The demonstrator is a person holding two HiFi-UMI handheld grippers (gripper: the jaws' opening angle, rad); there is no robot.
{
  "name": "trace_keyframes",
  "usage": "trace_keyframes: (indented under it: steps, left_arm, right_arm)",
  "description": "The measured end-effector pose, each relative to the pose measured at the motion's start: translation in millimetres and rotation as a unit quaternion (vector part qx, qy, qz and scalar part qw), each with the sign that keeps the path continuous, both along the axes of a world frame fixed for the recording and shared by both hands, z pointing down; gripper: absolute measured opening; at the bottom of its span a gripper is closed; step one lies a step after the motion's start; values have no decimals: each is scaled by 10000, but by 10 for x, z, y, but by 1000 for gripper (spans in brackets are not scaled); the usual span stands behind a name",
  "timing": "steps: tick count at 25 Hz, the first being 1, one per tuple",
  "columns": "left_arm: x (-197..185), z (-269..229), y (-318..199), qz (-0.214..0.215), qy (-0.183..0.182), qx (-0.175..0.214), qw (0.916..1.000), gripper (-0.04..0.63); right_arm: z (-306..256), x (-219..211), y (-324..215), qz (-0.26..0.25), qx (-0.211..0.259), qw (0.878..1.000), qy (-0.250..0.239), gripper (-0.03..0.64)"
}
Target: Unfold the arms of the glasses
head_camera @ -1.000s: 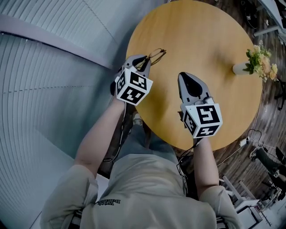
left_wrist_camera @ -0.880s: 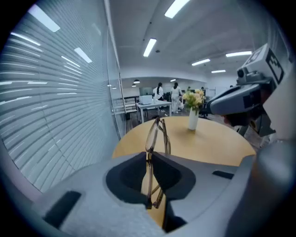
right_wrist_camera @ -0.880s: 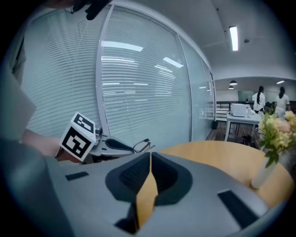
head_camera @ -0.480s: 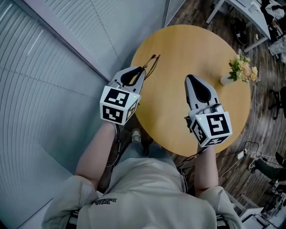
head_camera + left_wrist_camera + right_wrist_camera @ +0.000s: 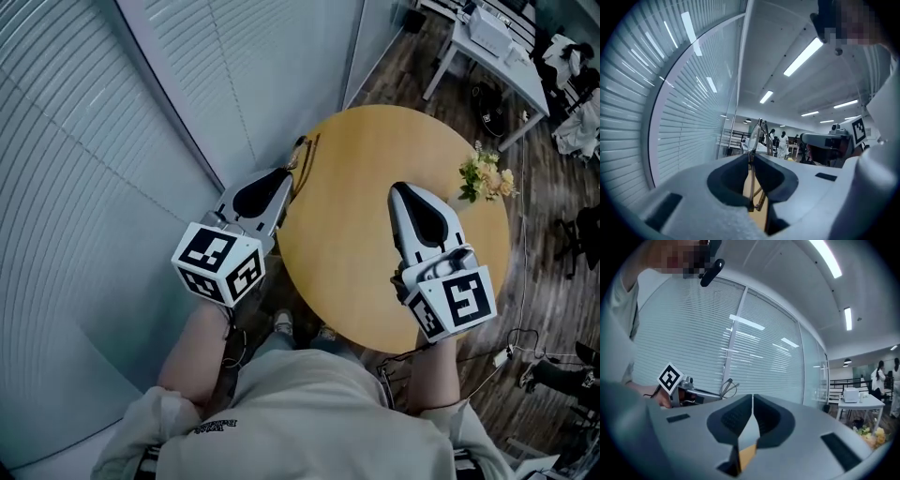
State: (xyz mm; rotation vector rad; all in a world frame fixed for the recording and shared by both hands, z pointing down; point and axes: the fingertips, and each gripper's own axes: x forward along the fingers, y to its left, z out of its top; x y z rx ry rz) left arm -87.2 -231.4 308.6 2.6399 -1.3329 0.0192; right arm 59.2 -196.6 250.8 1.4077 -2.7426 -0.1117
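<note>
Thin metal-framed glasses (image 5: 306,155) hang off the round wooden table (image 5: 375,253), high above its left edge. My left gripper (image 5: 295,172) is shut on them. In the left gripper view the frame (image 5: 758,133) stands edge-on between the pads, one lens sticking out past the tips and the arms showing below. My right gripper (image 5: 404,189) hovers over the table's middle, shut with nothing in it; its jaws (image 5: 752,401) meet with no gap. From the right gripper view, the left gripper (image 5: 686,391) and the glasses (image 5: 728,387) show to the left.
A small vase of flowers (image 5: 484,175) stands at the table's far right. A wall of window blinds (image 5: 112,141) runs along the left. A white desk (image 5: 487,47) and cables lie on the floor beyond the table.
Both grippers have risen well above the table, the left one carrying the glasses up with it. The table now looks smaller and farther below.
</note>
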Motion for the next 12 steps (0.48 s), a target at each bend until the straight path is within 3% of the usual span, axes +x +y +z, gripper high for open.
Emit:
trace_keyframes:
  steps: [5, 8, 12]
  left_arm:
    - [-132, -487, 318, -4, 409, 252, 9988, 52]
    - [-180, -703, 473, 6, 815, 400, 9959, 52]
    - [-245, -801, 629, -33, 1012, 498, 9936, 52]
  right_arm:
    - [-441, -89, 287, -317, 180, 9982, -467, 34]
    - [-596, -126, 428, -458, 358, 9970, -513, 34]
    - [-663, -169, 560, -588, 446, 9958, -535, 34]
